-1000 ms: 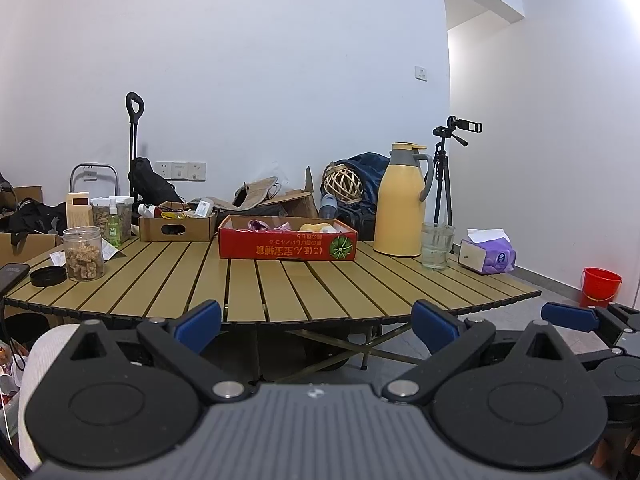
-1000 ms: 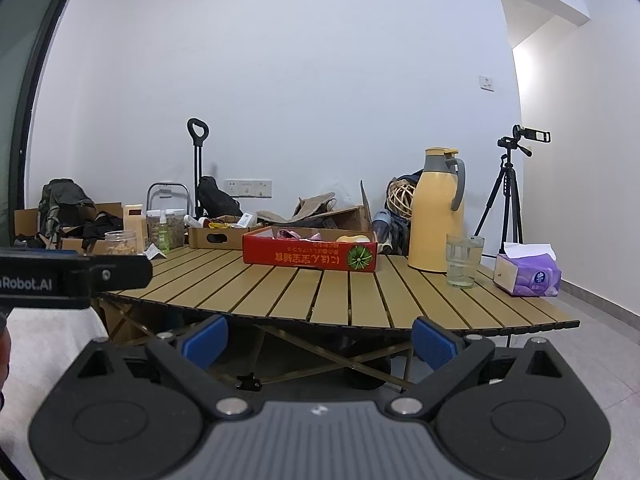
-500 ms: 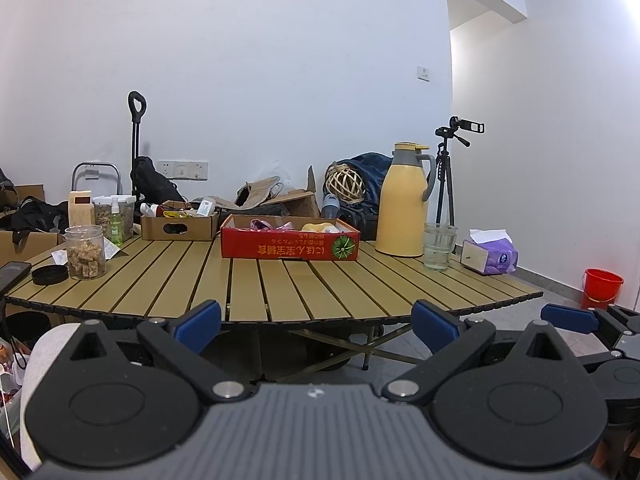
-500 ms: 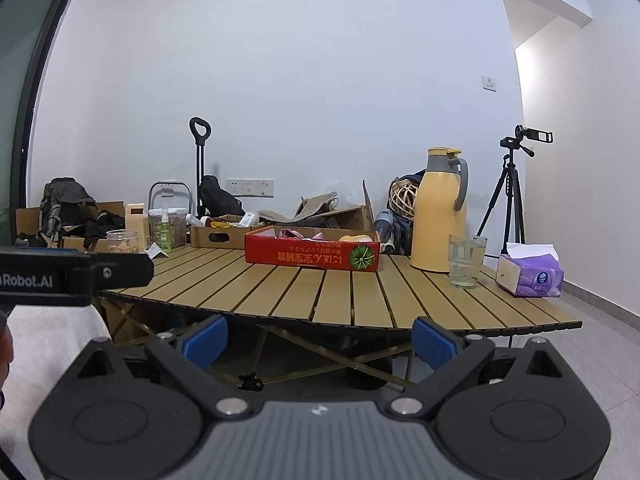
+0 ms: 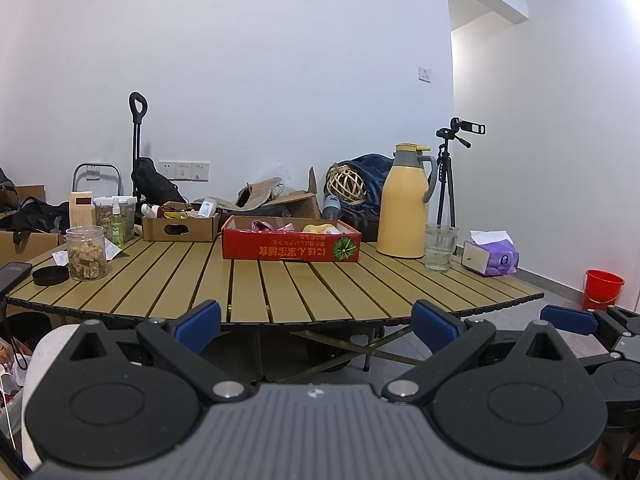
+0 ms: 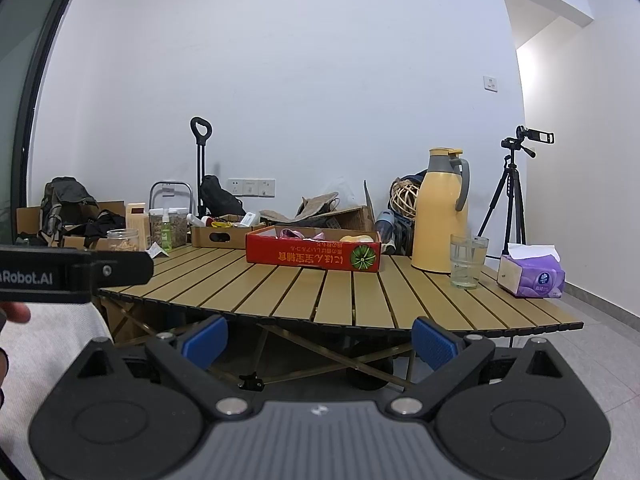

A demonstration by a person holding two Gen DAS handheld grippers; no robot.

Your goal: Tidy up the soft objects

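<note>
Both grippers [image 5: 316,322] [image 6: 320,338] spread, before table edge [image 5: 280,320]

Pink and yellow soft objects [image 5: 294,226] lie inside the open red box [image 5: 291,247], mostly hidden by its wall.

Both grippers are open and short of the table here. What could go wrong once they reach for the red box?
1. The clear drinking glass beside the tall yellow thermos jug could be knocked over by the right gripper.
2. The shallow red cardboard box looks light; the left gripper may push it.

Both wrist views level, off the table [image 5: 280,296] edge.
</note>
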